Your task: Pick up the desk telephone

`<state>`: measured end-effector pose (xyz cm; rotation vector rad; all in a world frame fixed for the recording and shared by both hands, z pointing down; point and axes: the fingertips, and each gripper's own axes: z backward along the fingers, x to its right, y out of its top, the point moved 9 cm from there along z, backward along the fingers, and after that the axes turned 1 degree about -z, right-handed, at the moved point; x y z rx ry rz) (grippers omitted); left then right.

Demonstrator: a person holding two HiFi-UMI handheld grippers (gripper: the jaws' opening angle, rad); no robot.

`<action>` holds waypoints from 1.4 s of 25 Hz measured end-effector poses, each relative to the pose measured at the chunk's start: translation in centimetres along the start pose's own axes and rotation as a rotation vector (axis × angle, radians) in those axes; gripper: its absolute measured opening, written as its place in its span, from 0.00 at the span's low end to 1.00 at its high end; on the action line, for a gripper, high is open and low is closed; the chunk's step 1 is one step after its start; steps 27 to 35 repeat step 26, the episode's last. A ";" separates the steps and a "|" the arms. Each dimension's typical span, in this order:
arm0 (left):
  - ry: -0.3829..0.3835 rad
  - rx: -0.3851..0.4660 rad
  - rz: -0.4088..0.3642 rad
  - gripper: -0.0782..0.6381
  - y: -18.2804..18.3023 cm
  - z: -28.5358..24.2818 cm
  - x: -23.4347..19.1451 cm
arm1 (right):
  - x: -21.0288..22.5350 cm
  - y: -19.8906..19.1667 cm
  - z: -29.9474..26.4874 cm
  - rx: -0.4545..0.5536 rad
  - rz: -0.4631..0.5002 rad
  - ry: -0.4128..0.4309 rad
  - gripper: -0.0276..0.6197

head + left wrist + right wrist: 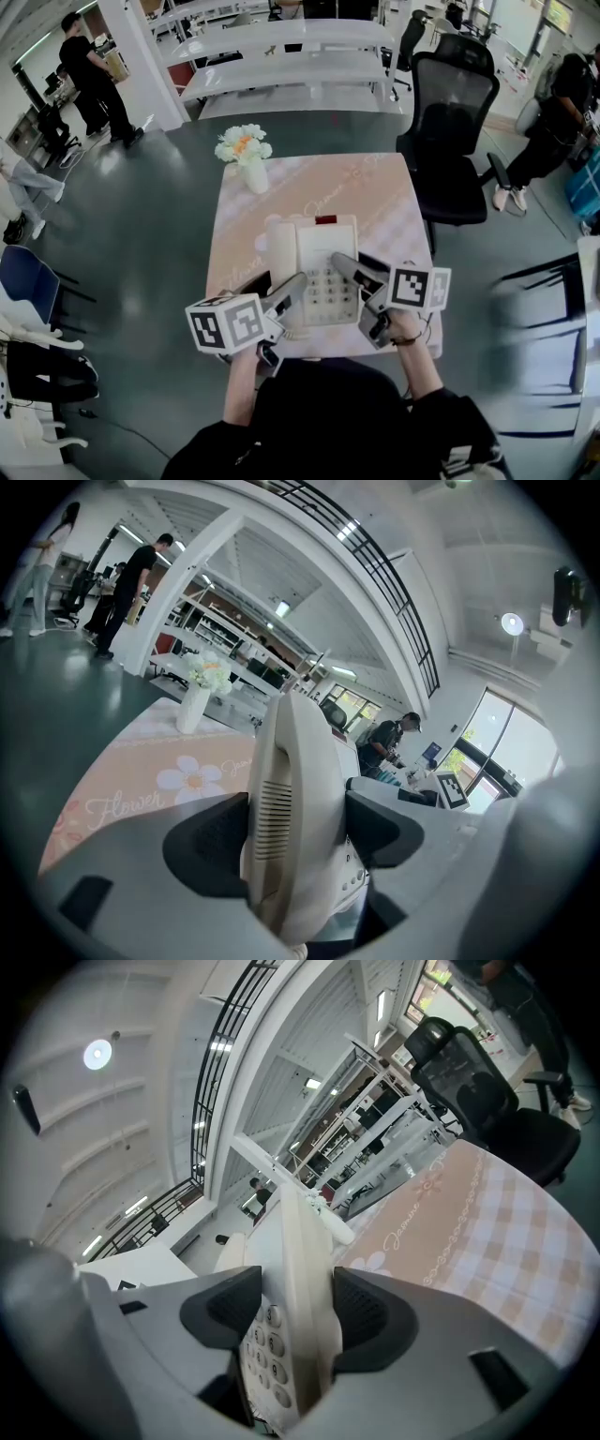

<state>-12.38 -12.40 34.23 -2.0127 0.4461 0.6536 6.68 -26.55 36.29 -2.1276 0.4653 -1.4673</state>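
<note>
A cream desk telephone (314,267) with a grey keypad and a red mark at its far edge sits near the front of a small table with a pink flowered cloth (375,202). My left gripper (295,288) is shut on the phone's left side, the handset side (298,799). My right gripper (347,270) is shut on the phone's right edge, next to the keypad (272,1335). In the left gripper view the dark pads (211,841) press on both faces of the handset side. Whether the phone is off the table I cannot tell.
A white vase of flowers (246,155) stands at the table's far left corner. A black office chair (450,131) is to the far right and a blue chair (28,281) to the left. White shelves (281,56) and people stand further back.
</note>
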 end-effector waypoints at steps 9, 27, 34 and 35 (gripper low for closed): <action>-0.002 -0.005 -0.002 0.55 0.0 0.0 -0.1 | 0.0 -0.2 -0.2 0.004 -0.012 0.016 0.40; -0.004 -0.012 0.007 0.55 0.1 -0.7 -0.8 | 0.8 -0.2 -0.7 -0.006 -0.017 -0.015 0.40; -0.004 -0.012 0.007 0.55 0.1 -0.7 -0.8 | 0.8 -0.2 -0.7 -0.006 -0.017 -0.015 0.40; -0.004 -0.012 0.007 0.55 0.1 -0.7 -0.8 | 0.8 -0.2 -0.7 -0.006 -0.017 -0.015 0.40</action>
